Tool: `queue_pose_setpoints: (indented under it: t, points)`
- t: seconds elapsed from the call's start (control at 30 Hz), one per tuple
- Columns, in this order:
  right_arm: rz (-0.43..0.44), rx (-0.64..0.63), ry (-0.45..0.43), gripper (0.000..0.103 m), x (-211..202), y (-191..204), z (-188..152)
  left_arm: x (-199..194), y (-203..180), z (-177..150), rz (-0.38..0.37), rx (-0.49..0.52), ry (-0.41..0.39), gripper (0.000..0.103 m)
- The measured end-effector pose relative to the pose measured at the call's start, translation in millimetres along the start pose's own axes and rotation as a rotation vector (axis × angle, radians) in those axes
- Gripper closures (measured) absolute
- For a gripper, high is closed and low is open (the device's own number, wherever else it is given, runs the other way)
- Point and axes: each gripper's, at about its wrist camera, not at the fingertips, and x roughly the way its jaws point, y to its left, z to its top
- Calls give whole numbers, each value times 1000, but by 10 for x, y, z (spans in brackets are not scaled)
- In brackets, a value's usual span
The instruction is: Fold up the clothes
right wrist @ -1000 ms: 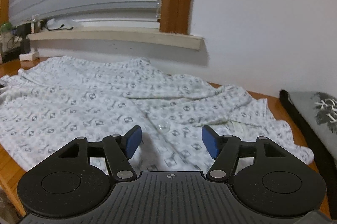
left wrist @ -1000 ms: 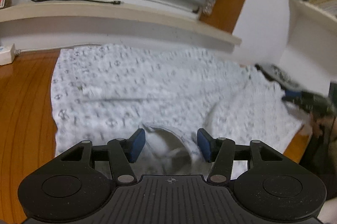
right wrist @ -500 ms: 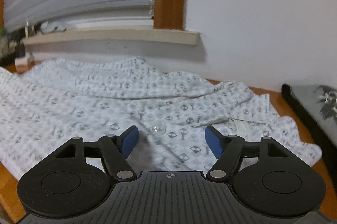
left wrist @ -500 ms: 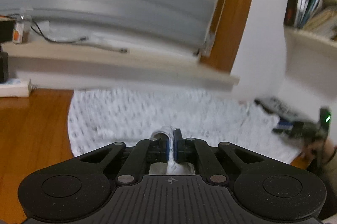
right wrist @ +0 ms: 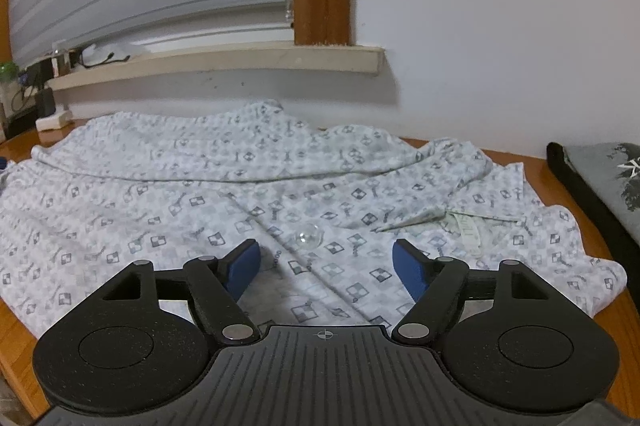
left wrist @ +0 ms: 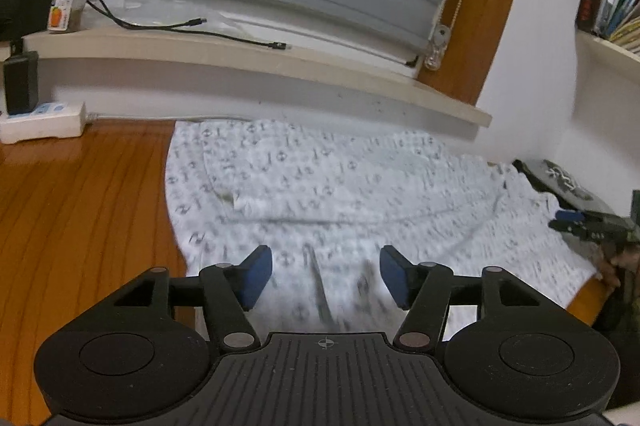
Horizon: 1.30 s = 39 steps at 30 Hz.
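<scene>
Left view: my left gripper (left wrist: pixel 326 278) is opening over the shirt (left wrist: pixel 320 193), nothing pinched. Right view: my right gripper (right wrist: pixel 326 268) is opening too, empty, over the shirt (right wrist: pixel 200 185) spread on the table (right wrist: pixel 540 161) (folding barely begun, I judge).

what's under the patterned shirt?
The patterned shirt lies spread on a wooden table, bare wood showing at its left and right edges. Whatever lies beneath the middle of the cloth is covered. A dark folded garment sits beside it, not under.
</scene>
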Motion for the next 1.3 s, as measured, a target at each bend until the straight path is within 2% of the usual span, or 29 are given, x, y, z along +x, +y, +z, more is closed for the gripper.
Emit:
queue_pose_setpoints:
  t: [0.1, 0.2, 0.23, 0.27, 0.3, 0.33, 0.37, 0.5, 0.53, 0.6, 0.67, 0.73, 0.8, 0.87, 0.93, 1.07, 1.2, 1.3]
  points:
    - [-2, 12, -6, 31, -8, -22, -2, 221, -41, 26, -3, 40, 49, 40]
    - [-6, 18, -11, 31, -17, -31, -5, 310, -105, 6, -5, 90, 72, 50]
    - [-7, 18, -13, 30, -22, -32, -6, 336, -127, -1, -6, 107, 79, 58]
    - [-7, 18, -15, 30, -24, -32, -6, 333, -147, -9, -6, 120, 76, 70]
    - [-7, 18, -16, 30, -27, -32, -7, 320, -166, -16, -5, 133, 69, 74]
    - [-6, 20, -17, 30, -32, -32, -8, 305, -190, -21, 0, 149, 59, 90]
    - [-5, 22, -18, 30, -33, -35, -9, 257, -203, -14, 7, 150, 36, 95]
    - [-3, 33, -24, 30, -45, -51, -13, -40, -207, 68, 14, 109, -72, 97]
    - [-4, 34, -25, 30, -47, -51, -14, -105, -191, 97, 16, 97, -84, 97]
    - [-3, 34, -25, 30, -44, -51, -12, -82, -175, 126, 61, 121, -54, 97]
    - [2, 34, -21, 30, -38, -53, -12, 57, -156, 109, 78, 137, 16, 93]
    - [3, 39, -20, 30, -37, -58, -12, 152, -183, 99, 104, 149, 32, 88]
    - [3, 42, -24, 30, -43, -61, -15, 215, -233, 106, 112, 154, 25, 69]
    - [2, 45, -28, 30, -49, -65, -17, 238, -312, 138, 87, 147, -8, 33]
    - [-7, 49, -45, 30, -78, -69, -26, 294, -451, 190, 54, 172, -31, 26]
    - [-44, 56, -91, 30, -215, -104, -54, 591, -811, 306, -22, 224, -41, 20]
    - [-106, 55, -93, 31, -504, -231, -155, 980, -1084, 368, -105, 244, -9, 18]
    - [-154, 57, -70, 31, -786, -395, -280, 1226, -1237, 340, -165, 243, 22, 7]
